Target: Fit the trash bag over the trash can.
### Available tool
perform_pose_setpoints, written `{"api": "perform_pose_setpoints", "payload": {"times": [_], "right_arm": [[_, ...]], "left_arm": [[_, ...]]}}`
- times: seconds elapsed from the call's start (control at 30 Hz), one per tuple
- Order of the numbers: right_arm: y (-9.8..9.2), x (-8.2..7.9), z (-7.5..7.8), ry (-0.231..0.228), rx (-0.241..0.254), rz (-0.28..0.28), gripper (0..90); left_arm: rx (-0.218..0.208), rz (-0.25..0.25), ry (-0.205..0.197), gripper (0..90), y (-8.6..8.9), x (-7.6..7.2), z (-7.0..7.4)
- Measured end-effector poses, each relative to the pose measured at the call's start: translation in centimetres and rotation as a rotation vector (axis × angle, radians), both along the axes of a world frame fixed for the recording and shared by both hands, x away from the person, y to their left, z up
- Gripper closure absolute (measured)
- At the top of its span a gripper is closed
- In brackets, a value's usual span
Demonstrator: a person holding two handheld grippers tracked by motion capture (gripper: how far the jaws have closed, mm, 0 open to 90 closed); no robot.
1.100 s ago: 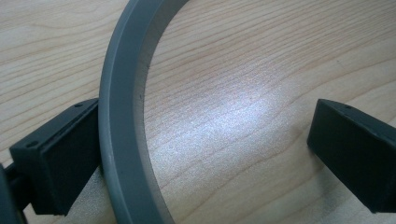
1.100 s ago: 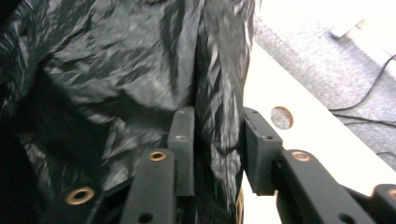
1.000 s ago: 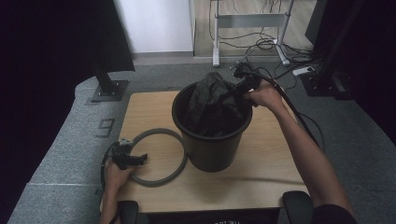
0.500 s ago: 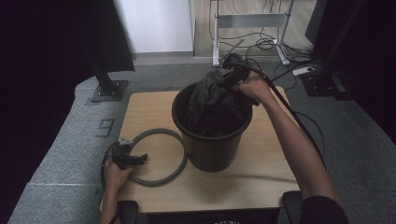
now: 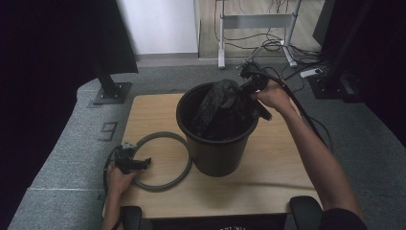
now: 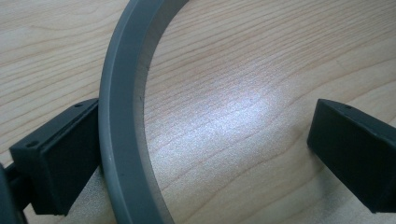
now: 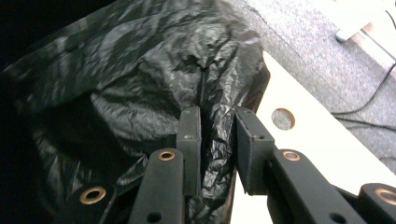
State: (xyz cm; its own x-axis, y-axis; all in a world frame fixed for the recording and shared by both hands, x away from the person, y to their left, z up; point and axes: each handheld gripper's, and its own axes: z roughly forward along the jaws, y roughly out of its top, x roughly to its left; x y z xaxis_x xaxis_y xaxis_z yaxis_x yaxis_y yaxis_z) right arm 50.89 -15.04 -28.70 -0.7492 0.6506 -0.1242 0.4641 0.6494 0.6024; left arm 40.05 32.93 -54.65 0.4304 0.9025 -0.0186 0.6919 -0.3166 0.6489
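Liner-fitting step: your right gripper (image 5: 249, 87), jaws just closing, pinches the black bag (image 5: 221, 108) over the bin (image 5: 215, 153) at tabletop centre; your left gripper (image 5: 136, 164) rests released astride the grey ring (image 5: 165, 139). Next, spread the bag over the rim.

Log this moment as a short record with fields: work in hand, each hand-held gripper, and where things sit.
work: fitting a black bin bag into the black bucket
right hand-held gripper: jaws just closing, a fold of the bag between them
left hand-held gripper: jaws wide apart, one beside the grey ring
grey ring: flat on the wooden table, left of the bucket
bucket: upright, mid-table
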Motion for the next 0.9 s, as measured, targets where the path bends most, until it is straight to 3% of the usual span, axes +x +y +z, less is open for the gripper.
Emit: {"api": "perform_pose_setpoints", "payload": {"times": [0.17,0.23,0.33,0.43,0.5,0.6,0.7,0.83,0.9], "right_arm": [[-2.0,-2.1,0.4,0.043,0.011,0.008,64.9],[-2.4,-2.7,0.9,0.047,0.018,0.016,57.4],[-2.4,-2.8,2.3,-0.005,0.048,-0.002,46.7],[-1.4,-1.7,3.2,-0.052,0.083,-0.008,41.7],[-0.2,-0.4,3.4,-0.068,0.096,0.004,41.3],[1.3,1.3,2.8,-0.049,0.115,0.032,42.1],[2.6,2.8,1.4,-0.015,0.102,0.055,49.5],[3.1,3.3,0.2,0.000,0.044,0.055,59.3],[2.7,3.1,0.2,-0.002,0.046,0.053,62.3]], "left_arm": [[0.000,0.003,0.000,0.0,0.0,0.0,0.0],[0.000,0.003,0.000,0.0,0.0,0.0,0.0],[0.000,0.003,0.000,0.0,0.0,0.0,0.0],[0.000,0.004,0.000,0.0,0.0,0.0,0.0],[0.000,0.003,0.001,0.0,0.0,0.0,0.0],[0.000,0.003,0.001,0.0,0.0,0.0,0.0],[-0.001,0.002,0.000,0.0,0.0,0.0,0.0],[-0.001,-0.001,0.001,0.0,0.0,0.0,0.0],[0.000,-0.001,0.001,0.0,0.0,0.0,0.0]]}}
